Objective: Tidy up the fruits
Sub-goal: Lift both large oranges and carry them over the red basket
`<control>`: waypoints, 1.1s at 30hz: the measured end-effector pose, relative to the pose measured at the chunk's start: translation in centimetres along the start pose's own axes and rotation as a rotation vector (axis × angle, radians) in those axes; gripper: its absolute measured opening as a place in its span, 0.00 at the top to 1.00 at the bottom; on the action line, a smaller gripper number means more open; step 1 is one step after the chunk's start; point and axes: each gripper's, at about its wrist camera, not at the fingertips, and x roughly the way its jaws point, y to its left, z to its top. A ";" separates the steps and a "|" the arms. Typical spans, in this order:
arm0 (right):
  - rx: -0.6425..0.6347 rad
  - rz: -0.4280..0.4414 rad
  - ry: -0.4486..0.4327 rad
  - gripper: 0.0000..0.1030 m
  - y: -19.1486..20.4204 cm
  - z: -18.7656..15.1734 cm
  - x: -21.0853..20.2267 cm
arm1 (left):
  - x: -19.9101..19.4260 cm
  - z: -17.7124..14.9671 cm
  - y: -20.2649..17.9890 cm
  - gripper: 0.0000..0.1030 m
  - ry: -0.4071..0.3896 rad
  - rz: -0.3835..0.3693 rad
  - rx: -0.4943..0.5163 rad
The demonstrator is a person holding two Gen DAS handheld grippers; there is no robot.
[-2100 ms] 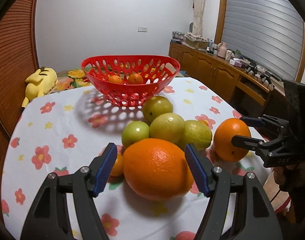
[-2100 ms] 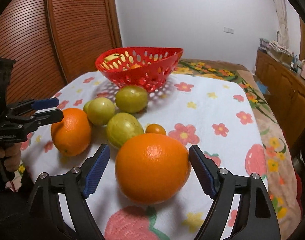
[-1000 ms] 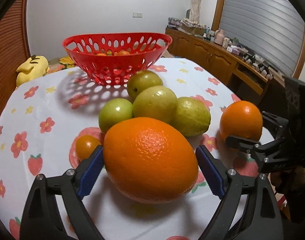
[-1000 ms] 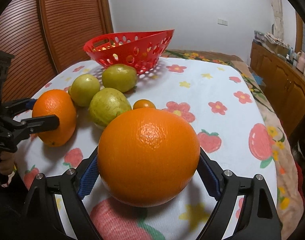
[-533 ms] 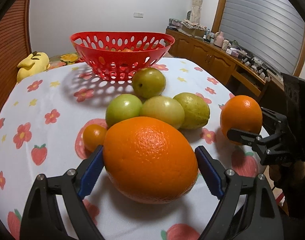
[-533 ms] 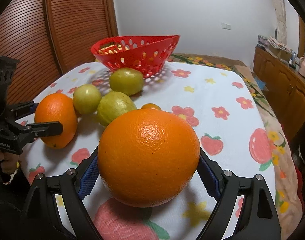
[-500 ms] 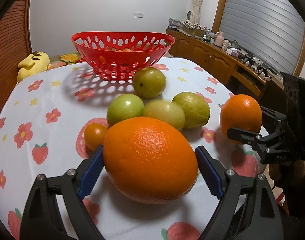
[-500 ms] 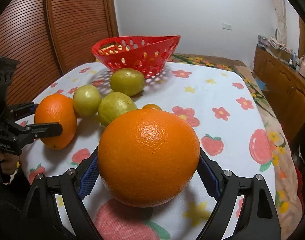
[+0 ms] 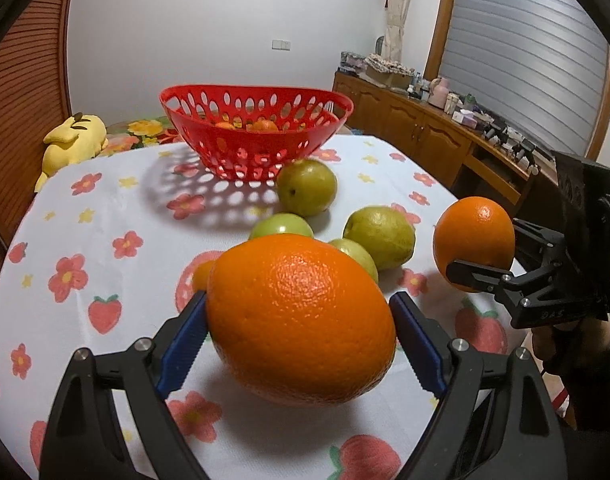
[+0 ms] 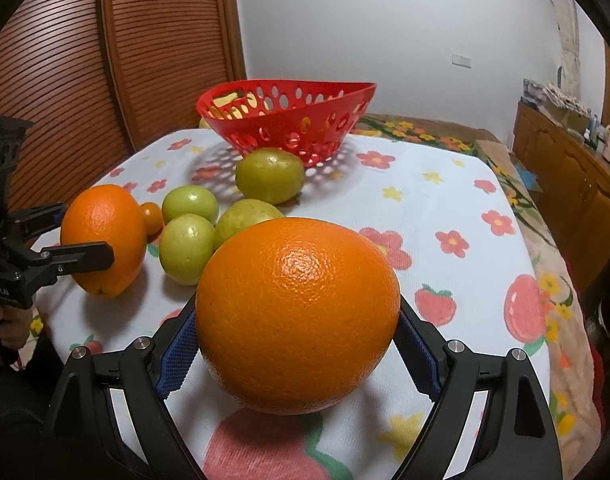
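Observation:
My left gripper [image 9: 301,340] is shut on a large orange [image 9: 301,316] and holds it above the flowered tablecloth; it also shows in the right wrist view [image 10: 103,240]. My right gripper [image 10: 297,340] is shut on a second large orange [image 10: 297,312], which also shows in the left wrist view [image 9: 473,240]. A red perforated basket [image 9: 257,136] stands at the far side with small oranges inside. Several green fruits [image 9: 379,236] and a small orange [image 10: 152,216] lie between the basket and the grippers.
A yellow plush toy [image 9: 75,140] lies beyond the table's far left edge. A wooden sideboard [image 9: 421,136] with clutter runs along the right wall. A slatted wooden door [image 10: 85,68] stands to the left. The tablecloth [image 10: 445,200] covers the table.
Both grippers have lifted their oranges off the cloth. The green fruits have spread apart a little, and the small orange now lies partly behind the left orange.

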 end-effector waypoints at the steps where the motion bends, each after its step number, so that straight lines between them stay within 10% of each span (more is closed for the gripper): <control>1: -0.002 0.001 -0.002 0.13 0.0 0.1 -0.1 | -0.2 0.1 0.0 0.14 -0.005 0.000 0.000; 33: -0.061 0.056 -0.100 0.13 0.1 8.5 -1.3 | -2.4 7.1 4.5 0.14 -0.136 0.037 -0.027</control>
